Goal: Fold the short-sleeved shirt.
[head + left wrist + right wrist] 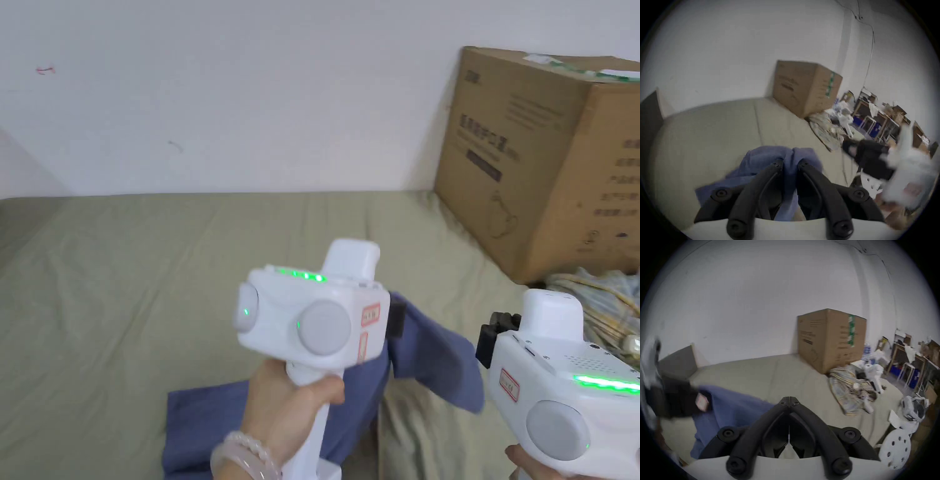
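- Shirt (431, 353), blue, short-sleeved: part lifted above the bed (125, 281), the rest trailing down onto the olive-green sheet at the near edge. Bunched and draped, not yet laid flat; folding looks barely begun.
- Handling, by judgement: light, soft, limp cloth with no stiffness of its own; it will sag wherever unsupported and slide little on the sheet. Best taken at hems, shoulder seams or sleeve edges, two corners at once, so a straight edge hangs between the holds.
- Left gripper (790, 162): fingers clenched on a gathered ridge of the shirt, blue fabric squeezed between the two tips and spilling to either side in the left gripper view. Held raised in a hand (287, 406) wearing a pale bead bracelet.
- Right gripper (789, 400): fingers closed tip to tip with nothing between them; the shirt lies just to its left, apart from the tips. It sits to the right of the shirt, near the left gripper.
- Cardboard box (550, 162): large, standing on the bed against the white wall, well apart from the shirt.
- Bundle of striped cloth and bags (851, 389): heaped at the box's foot, right of the working area.
- White stool with holes (894, 449): beside the bed's right edge.
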